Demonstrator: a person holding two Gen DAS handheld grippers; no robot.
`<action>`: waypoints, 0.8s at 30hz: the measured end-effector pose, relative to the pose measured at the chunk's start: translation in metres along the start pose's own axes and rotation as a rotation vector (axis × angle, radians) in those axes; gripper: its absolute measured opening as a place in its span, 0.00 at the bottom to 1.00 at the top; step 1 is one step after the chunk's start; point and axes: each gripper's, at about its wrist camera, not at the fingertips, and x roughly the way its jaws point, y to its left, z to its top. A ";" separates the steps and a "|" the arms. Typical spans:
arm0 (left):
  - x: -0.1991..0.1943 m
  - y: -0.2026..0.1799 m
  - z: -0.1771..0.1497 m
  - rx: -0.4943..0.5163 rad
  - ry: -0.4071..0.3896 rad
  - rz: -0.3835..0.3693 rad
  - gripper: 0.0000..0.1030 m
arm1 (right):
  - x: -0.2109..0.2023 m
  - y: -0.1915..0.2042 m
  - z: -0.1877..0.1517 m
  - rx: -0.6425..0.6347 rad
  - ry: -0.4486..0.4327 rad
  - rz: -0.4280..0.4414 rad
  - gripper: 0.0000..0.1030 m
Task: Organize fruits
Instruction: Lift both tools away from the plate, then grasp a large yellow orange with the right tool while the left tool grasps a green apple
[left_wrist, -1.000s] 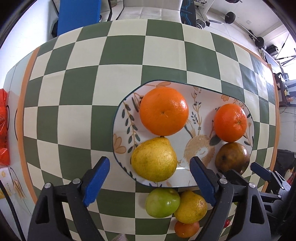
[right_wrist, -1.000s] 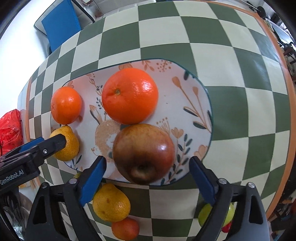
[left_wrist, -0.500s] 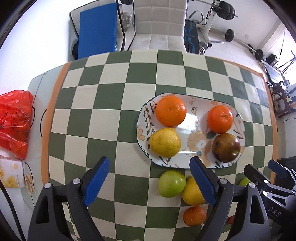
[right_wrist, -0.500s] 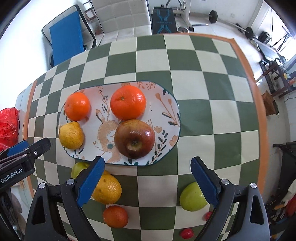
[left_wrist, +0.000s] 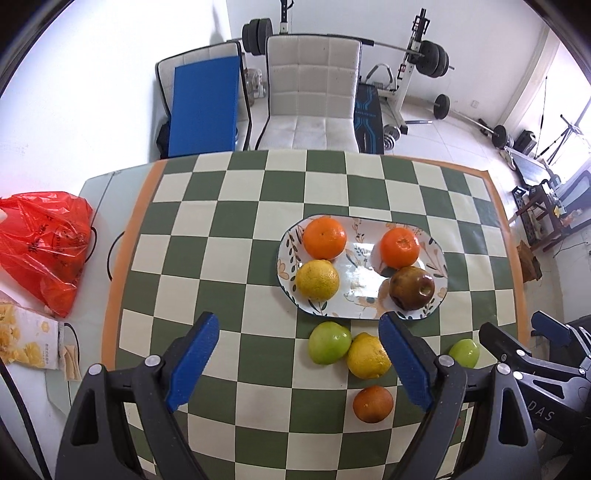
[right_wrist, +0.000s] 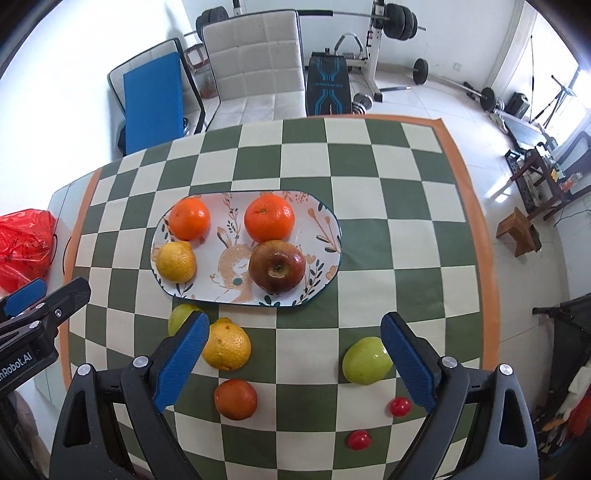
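A patterned oval plate (left_wrist: 437, 254) (right_wrist: 328, 221) on the checkered table holds two oranges (left_wrist: 324, 237) (right_wrist: 269, 218), a yellow citrus (left_wrist: 317, 279) (right_wrist: 176, 261) and a dark red apple (left_wrist: 412, 288) (right_wrist: 277, 266). On the cloth in front lie a green apple (left_wrist: 329, 342), a yellow citrus (right_wrist: 226, 349), a small orange (right_wrist: 235, 398), another green apple (right_wrist: 366, 360) and two small red fruits (right_wrist: 400, 406). My left gripper (left_wrist: 299, 362) and right gripper (right_wrist: 291, 363) are both open, empty, held high above the near table edge.
A red plastic bag (left_wrist: 44, 243) and a snack packet (left_wrist: 27, 343) lie at the table's left end. A white chair (left_wrist: 314, 92) and a blue panel (left_wrist: 203, 107) stand behind the table. Gym equipment (right_wrist: 369, 48) fills the far room.
Both grippers have pulled back and up from the plate, so the whole table and the room come into view. The fruits have not moved.
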 end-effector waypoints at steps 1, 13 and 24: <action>-0.005 0.000 -0.002 0.001 -0.008 -0.002 0.86 | -0.007 0.000 -0.002 -0.002 -0.011 0.000 0.93; -0.052 -0.003 -0.020 0.022 -0.086 -0.032 0.86 | -0.076 0.003 -0.025 0.010 -0.125 -0.001 0.93; -0.056 -0.011 -0.018 0.025 -0.096 -0.026 0.86 | -0.093 -0.004 -0.034 0.059 -0.154 0.009 0.93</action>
